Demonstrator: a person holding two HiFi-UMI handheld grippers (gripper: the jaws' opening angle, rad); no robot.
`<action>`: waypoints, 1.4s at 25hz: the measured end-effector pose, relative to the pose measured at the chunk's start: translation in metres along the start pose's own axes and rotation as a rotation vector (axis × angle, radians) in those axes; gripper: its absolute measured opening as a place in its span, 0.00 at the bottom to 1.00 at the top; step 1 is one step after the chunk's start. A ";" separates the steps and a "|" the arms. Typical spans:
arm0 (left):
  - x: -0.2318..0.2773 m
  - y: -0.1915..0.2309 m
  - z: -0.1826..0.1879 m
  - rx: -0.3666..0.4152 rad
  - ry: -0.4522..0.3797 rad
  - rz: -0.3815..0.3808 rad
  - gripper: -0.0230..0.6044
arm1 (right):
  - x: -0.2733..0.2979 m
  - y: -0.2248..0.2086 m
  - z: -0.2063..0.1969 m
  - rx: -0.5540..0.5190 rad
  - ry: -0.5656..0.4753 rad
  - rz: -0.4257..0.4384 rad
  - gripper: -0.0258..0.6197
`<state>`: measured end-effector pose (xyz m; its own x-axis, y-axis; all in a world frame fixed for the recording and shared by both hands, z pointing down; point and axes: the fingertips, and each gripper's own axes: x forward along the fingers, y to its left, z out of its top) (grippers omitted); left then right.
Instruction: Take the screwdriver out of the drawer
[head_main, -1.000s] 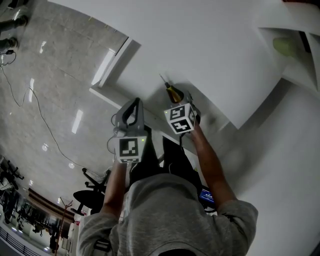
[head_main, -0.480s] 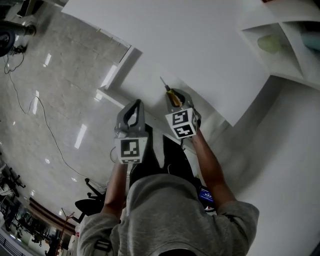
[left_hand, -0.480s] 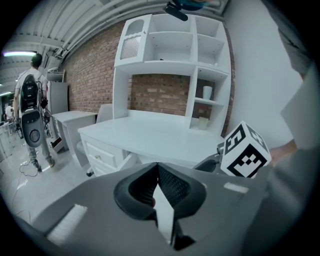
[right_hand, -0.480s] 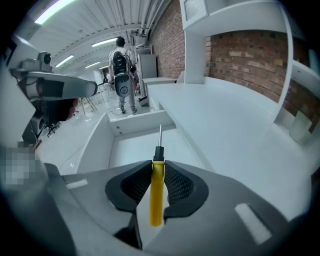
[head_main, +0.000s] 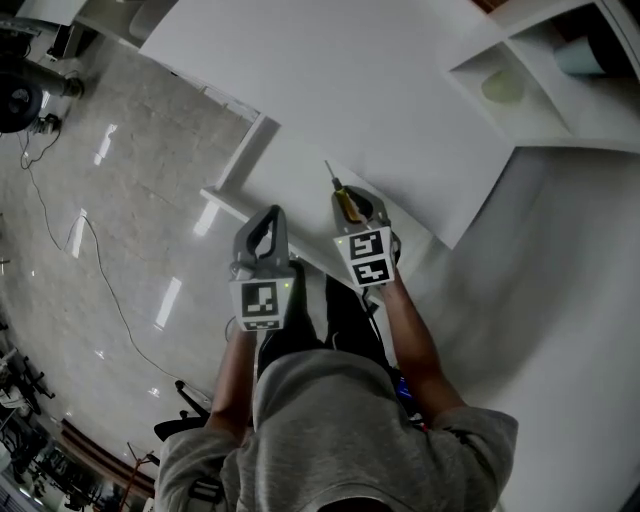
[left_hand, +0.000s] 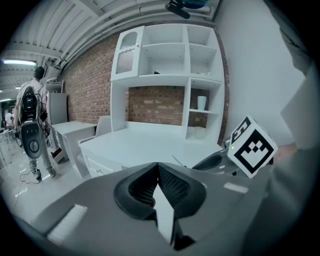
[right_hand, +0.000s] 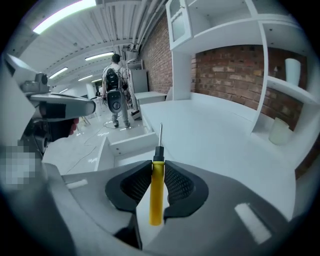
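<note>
R tool w/ screwdriver, L tool: both higher now

Grey sweatshirt; grey hand-held grippers

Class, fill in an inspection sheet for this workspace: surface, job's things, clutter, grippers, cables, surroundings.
Surface: white desk, top bare.
Job's things: screwdriver, yellow handle, held outside the open drawer.
Clutter: short cup and tall cup in the shelf unit.
Grippers: right gripper shut on the screwdriver's handle; left gripper shut, nothing between its fingers.
Cables: thin cable trailing over the glossy floor.
Surroundings: brick wall behind the shelves; person with a backpack farther off.
</note>
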<state>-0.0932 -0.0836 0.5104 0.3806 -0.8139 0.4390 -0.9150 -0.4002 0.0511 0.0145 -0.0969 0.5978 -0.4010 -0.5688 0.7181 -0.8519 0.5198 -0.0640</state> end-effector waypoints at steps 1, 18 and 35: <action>-0.003 -0.002 0.005 0.005 -0.006 -0.001 0.06 | -0.008 -0.001 0.005 0.011 -0.014 -0.003 0.17; -0.047 -0.022 0.071 0.059 -0.105 -0.011 0.06 | -0.134 -0.003 0.078 0.030 -0.261 -0.119 0.17; -0.085 -0.030 0.135 0.133 -0.228 -0.035 0.06 | -0.217 -0.002 0.102 0.056 -0.421 -0.229 0.17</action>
<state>-0.0805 -0.0593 0.3505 0.4456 -0.8667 0.2244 -0.8810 -0.4690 -0.0620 0.0694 -0.0394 0.3714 -0.2927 -0.8794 0.3754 -0.9464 0.3225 0.0174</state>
